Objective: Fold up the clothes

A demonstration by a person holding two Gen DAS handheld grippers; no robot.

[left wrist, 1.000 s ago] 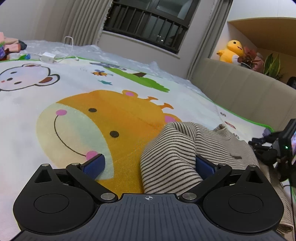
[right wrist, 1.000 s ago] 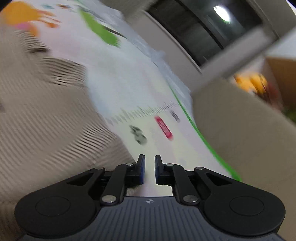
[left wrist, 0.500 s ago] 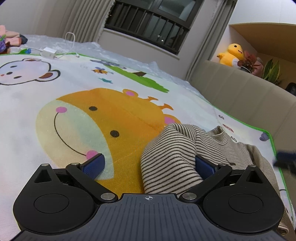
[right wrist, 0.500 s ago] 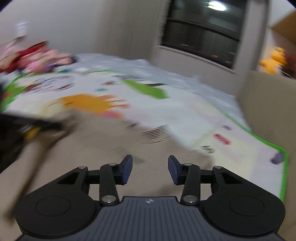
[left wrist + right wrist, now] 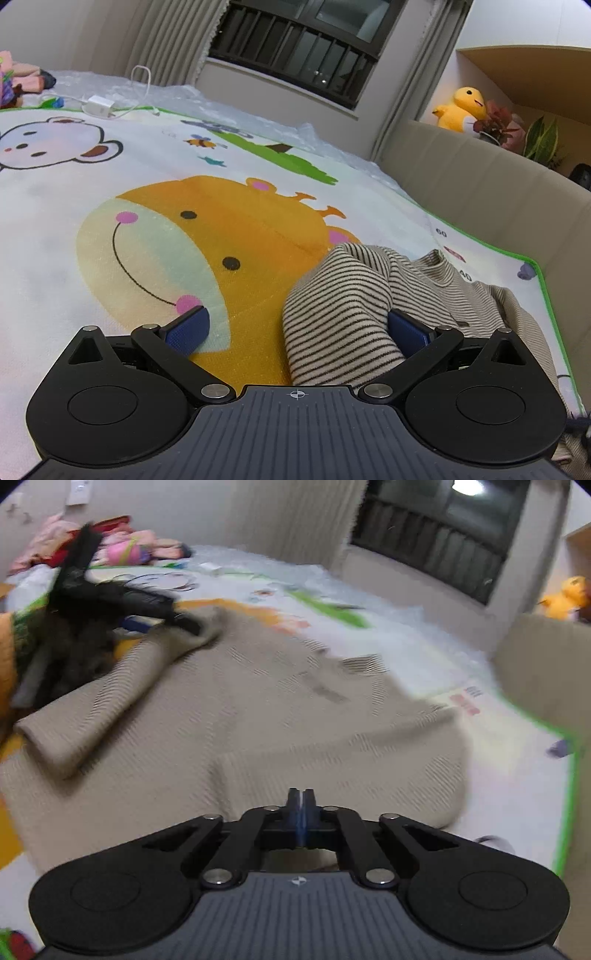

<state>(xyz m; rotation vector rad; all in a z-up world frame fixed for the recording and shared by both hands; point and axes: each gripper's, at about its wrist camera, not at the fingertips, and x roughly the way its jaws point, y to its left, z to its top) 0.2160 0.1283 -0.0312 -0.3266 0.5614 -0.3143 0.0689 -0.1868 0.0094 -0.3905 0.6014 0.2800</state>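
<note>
A beige shirt with thin dark stripes (image 5: 295, 709) lies spread on the play mat, one sleeve (image 5: 110, 701) folded across its left side. In the left wrist view the striped sleeve (image 5: 340, 302) bunches between the wide-apart fingers of my left gripper (image 5: 297, 330) and rests against the right pad (image 5: 406, 332). The left pad (image 5: 188, 328) is clear of the cloth. The left gripper (image 5: 162, 620) shows blurred at the sleeve's far end. My right gripper (image 5: 301, 801) hovers over the shirt's near edge, its jaws closing fully together with no cloth seen between the pads.
The cartoon giraffe play mat (image 5: 207, 229) covers the bed. A padded beige headboard (image 5: 480, 177) runs along the right, with a yellow plush toy (image 5: 461, 107) and plants behind it. A white charger with its cable (image 5: 98, 105) and a pile of clothes (image 5: 122, 546) lie at the far end.
My right gripper swung from the mat's right edge to face the whole shirt, opened on the way and shut again. It left the left wrist view. The left gripper stayed put.
</note>
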